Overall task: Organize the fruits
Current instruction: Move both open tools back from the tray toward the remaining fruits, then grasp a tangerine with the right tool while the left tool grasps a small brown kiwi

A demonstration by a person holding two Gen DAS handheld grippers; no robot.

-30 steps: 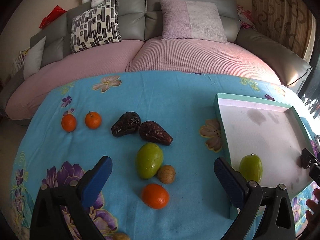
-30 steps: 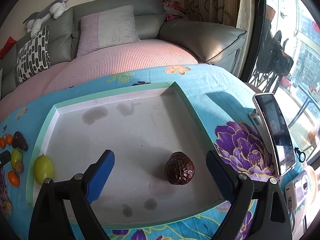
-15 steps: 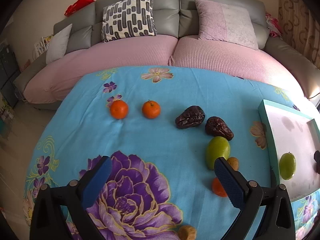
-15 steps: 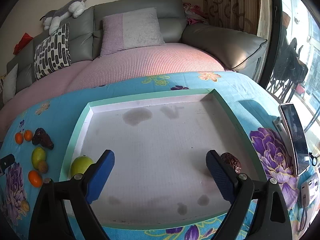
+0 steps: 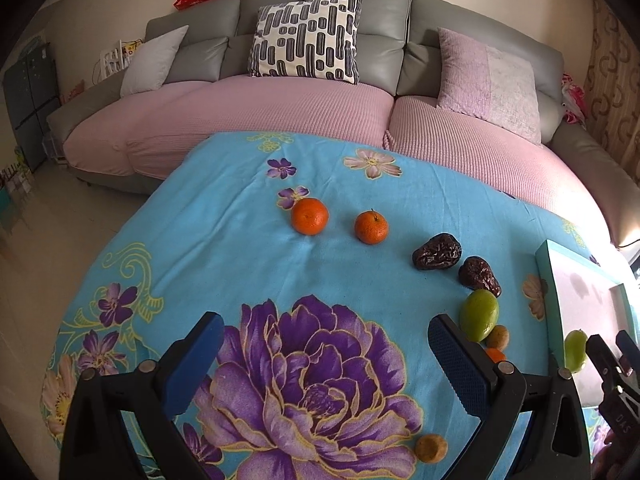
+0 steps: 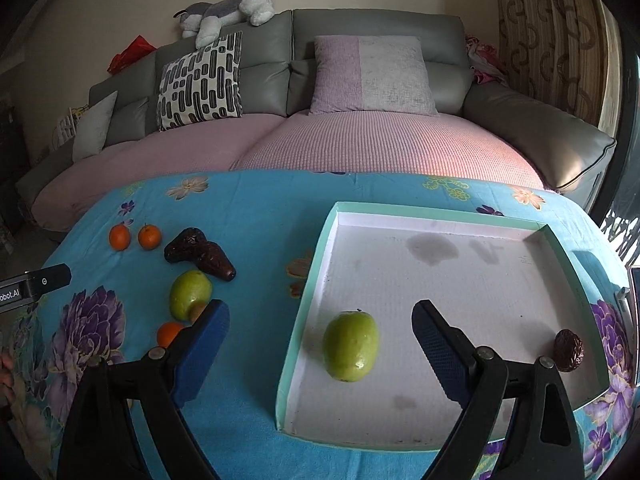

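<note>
Left wrist view: left gripper (image 5: 326, 358) hovering with jaws spread wide, gripping nothing, over the large purple flower (image 5: 312, 384) printed on the blue tablecloth (image 5: 224, 232). Lying just past the right blue pad: green fruit (image 5: 479, 314), small brown fruit (image 5: 498, 337) touching it, and an orange (image 5: 495, 355) partly hidden behind the finger. Sitting further out: two dark wrinkled fruits (image 5: 437, 251) side by side, and two oranges (image 5: 309, 216) near the table's middle, apart from each other. Resting near the bottom edge: another small brown fruit (image 5: 430, 448). Showing at far right: corner of the teal-rimmed tray (image 5: 545, 276) with a second green fruit (image 5: 575, 349) inside. Right wrist view: right gripper (image 6: 320, 342) hovering with jaws equally wide apart, holding nothing, straddling the tray's left wall (image 6: 304, 312). Lying between the fingers, inside the tray near its left wall: green fruit in tray (image 6: 351, 345). Resting against the tray's right wall: dark wrinkled fruit in tray (image 6: 568, 350). Remaining on the cloth to the left: the loose fruit cluster (image 6: 190, 294). Standing beyond the table: grey sofa (image 6: 360, 52) with pink seat cover, cushions, and a plush animal (image 6: 228, 10) on its backrest.
</note>
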